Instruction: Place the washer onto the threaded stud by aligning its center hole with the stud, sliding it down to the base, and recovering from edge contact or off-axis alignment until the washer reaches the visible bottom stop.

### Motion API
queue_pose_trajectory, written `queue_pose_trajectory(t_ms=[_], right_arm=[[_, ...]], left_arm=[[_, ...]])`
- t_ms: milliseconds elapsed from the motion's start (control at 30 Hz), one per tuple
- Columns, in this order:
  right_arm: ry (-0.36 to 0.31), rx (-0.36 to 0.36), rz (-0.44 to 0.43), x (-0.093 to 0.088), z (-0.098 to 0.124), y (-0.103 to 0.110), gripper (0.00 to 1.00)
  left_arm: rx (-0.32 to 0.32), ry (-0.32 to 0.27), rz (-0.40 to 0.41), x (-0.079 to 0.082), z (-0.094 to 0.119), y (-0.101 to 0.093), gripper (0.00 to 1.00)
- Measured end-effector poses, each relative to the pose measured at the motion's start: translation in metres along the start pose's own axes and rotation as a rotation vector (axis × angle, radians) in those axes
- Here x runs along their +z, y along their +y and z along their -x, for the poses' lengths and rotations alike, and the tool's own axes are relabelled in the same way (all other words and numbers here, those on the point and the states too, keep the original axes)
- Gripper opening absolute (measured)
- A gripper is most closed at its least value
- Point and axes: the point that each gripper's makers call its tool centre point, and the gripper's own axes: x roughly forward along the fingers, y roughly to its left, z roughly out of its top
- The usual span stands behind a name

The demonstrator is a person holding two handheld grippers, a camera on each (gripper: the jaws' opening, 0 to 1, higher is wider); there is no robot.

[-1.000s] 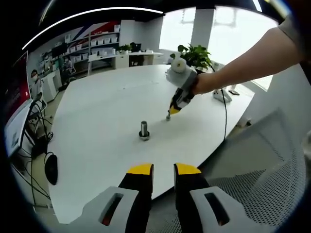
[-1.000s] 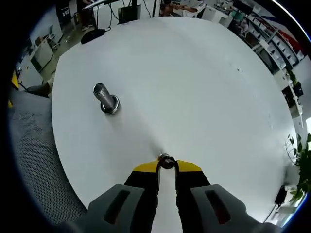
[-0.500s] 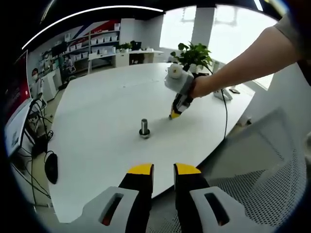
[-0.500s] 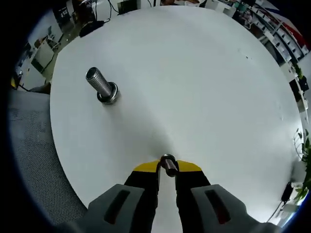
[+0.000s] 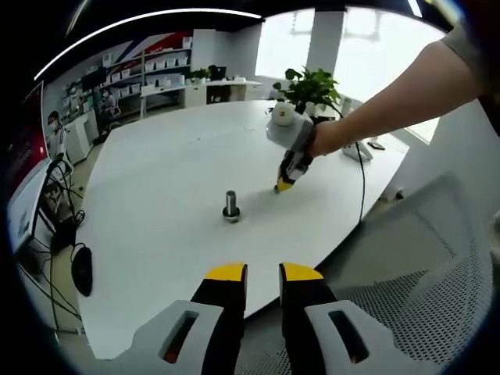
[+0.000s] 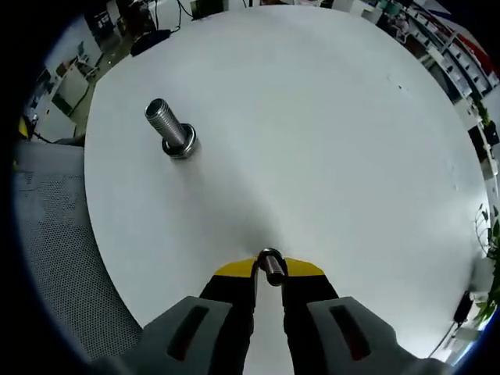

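Holding the washer (image 6: 270,266) pinched edge-on between its yellow tips, the right claw (image 6: 269,269) hung above the white worktop (image 6: 328,141), closed on that small ring and nothing else. The threaded stud (image 6: 169,130) stood upright on its round base, well apart from the washer, lying ahead and to the left along the right claw's line of sight; its long axis ran vertical off the worktop, so the washer would likely need carrying over the stud top and turning flat before the hole could meet the thread. In the left gripper view the right claw (image 5: 283,186) sat just right of the stud (image 5: 230,205) and clearly nearer it than the left claw (image 5: 263,275), which hung back off the worktop's near edge with jaws a little apart, gripping nothing. Beyond the stud the worktop (image 5: 164,156) was broad, round and bare white. Farther off were a potted plant (image 5: 310,87), shelving (image 5: 160,66) along the wall, bright windows, and a mesh chair (image 5: 422,266) near the left claw.
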Motion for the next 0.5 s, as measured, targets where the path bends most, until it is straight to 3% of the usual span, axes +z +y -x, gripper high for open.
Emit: queue_pose_trajectory(t_ms=[200, 400, 500], right_arm=[[-0.014, 0.01, -0.026, 0.002, 0.0, 0.001, 0.19], [-0.016, -0.013, 0.025, -0.007, 0.009, 0.004, 0.23], [-0.069, -0.036, -0.015, -0.009, 0.023, 0.002, 0.25]], left_arm=[[0.005, -0.011, 0.008, 0.001, 0.001, 0.002, 0.14], [0.003, -0.022, 0.008, 0.004, 0.002, 0.001, 0.14], [0.002, -0.028, 0.012, 0.004, 0.002, 0.001, 0.14]])
